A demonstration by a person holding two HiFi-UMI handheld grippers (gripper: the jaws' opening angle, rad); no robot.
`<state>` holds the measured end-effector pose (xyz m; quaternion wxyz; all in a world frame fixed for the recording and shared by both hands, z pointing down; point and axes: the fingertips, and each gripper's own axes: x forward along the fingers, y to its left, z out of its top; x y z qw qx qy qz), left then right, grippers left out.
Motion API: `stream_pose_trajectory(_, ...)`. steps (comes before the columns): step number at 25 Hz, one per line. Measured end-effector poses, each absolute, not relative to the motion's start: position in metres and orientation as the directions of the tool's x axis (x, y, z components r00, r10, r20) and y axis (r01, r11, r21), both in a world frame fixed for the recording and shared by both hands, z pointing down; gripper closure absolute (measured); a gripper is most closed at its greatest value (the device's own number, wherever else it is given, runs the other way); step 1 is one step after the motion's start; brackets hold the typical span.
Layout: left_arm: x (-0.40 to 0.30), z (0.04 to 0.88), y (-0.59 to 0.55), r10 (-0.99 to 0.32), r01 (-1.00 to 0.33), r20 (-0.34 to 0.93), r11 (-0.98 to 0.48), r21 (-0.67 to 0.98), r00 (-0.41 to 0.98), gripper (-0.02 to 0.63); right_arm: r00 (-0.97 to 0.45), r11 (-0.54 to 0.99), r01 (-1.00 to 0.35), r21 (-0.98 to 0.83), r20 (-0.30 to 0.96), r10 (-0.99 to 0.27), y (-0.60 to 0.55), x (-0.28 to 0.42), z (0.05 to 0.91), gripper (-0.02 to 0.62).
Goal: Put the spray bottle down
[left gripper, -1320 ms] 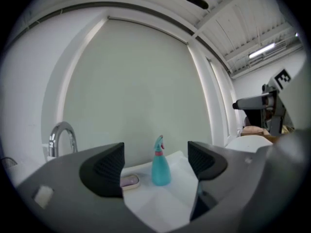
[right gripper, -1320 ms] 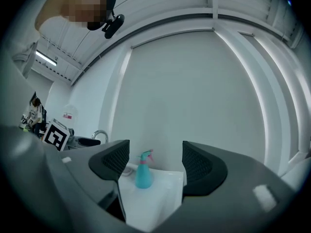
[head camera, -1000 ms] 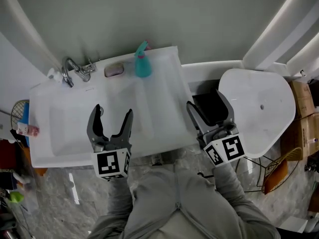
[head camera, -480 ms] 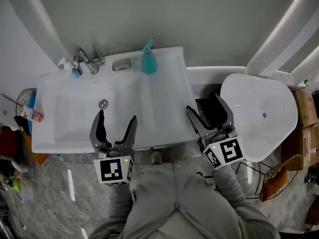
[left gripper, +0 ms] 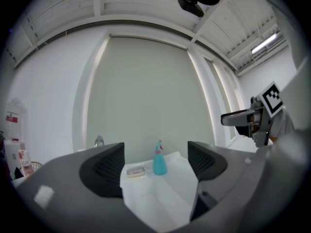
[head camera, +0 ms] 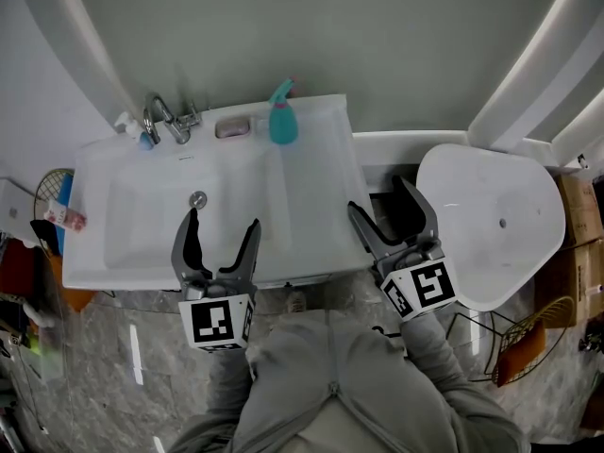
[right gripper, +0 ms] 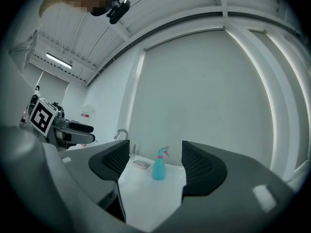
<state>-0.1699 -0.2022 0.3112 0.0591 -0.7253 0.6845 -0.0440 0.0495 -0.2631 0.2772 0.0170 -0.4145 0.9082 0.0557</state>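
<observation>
A teal spray bottle (head camera: 281,122) with a pink trigger stands upright at the back of the white sink unit (head camera: 311,196), beside the wall. It also shows between the jaws in the left gripper view, spray bottle (left gripper: 159,162), and in the right gripper view, spray bottle (right gripper: 160,166), far off from both. My left gripper (head camera: 218,232) hangs open over the sink's front edge with nothing in it. My right gripper (head camera: 387,206) is open and empty too, at the sink's right front corner.
A soap dish (head camera: 232,127) lies left of the bottle, and a chrome tap (head camera: 162,119) stands at the back left above the basin's drain (head camera: 197,198). A white round-backed seat (head camera: 491,215) sits to the right. Bottles (head camera: 64,217) and a wire basket crowd the floor at left.
The view has shifted a little, so the sink sits slightly further right and up in the picture. Both grippers stay open and empty near the sink's front edge; the bottle has not moved.
</observation>
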Motion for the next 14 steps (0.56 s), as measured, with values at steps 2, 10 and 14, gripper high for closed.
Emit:
stream_pose_trajectory(2, -0.1695, 0.3124, -0.2037, -0.998, -0.988, -0.015, -0.058, -0.146, 0.061, 0.172, -0.654, 0.648, -0.756, 0.085, -0.075, -0.753, -0.2644, 0.0499, 0.2781, 0.259)
stream_pose_trajectory(10, -0.1634, 0.3103, -0.2082, -0.997, -0.983, -0.008, -0.074, -0.166, 0.076, 0.172, -0.648, 0.643, -0.761, 0.08, -0.068, -0.759, -0.2669, 0.0541, 0.2804, 0.259)
stream_pose_trajectory(14, -0.1655, 0.3115, -0.2115, -0.997, -0.984, -0.008, -0.077, -0.162, 0.079, 0.172, -0.646, 0.641, -0.763, 0.08, -0.067, -0.76, -0.2694, 0.052, 0.2809, 0.259)
